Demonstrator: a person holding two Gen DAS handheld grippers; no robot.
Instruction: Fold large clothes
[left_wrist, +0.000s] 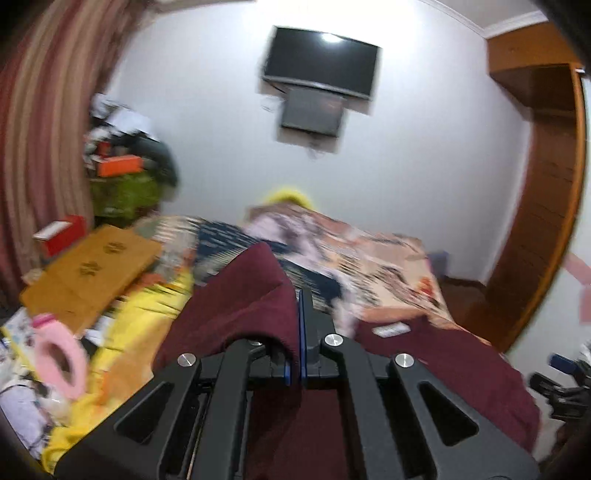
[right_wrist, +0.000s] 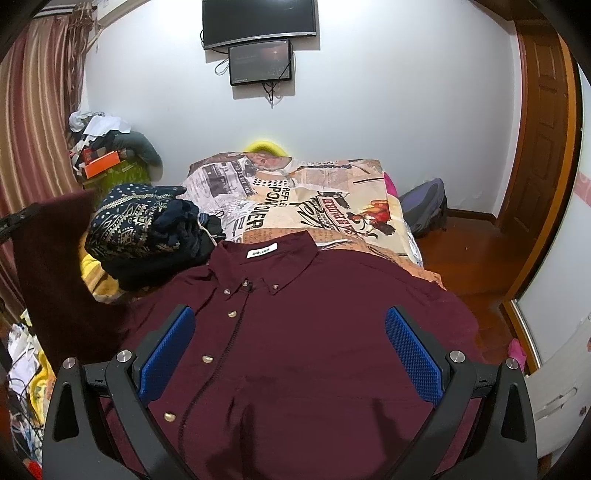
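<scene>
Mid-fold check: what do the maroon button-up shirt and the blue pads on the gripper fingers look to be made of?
The maroon button-up shirt looks like a thin woven fabric, probably cotton or a blend: matte, soft creases, with pale shiny buttons that could be plastic or shell. The blue pads on the right gripper look like rubbery material, with a fine dimpled grip texture. The left gripper pinches a limp fold of the shirt.

Wall: white (right_wrist: 369, 92), television (right_wrist: 260, 22) mounted high, small screen (right_wrist: 260, 62) below
Left: striped curtain (right_wrist: 33, 129)
Right: wooden door (right_wrist: 543, 147)
Floor: wood (right_wrist: 472, 251)
</scene>
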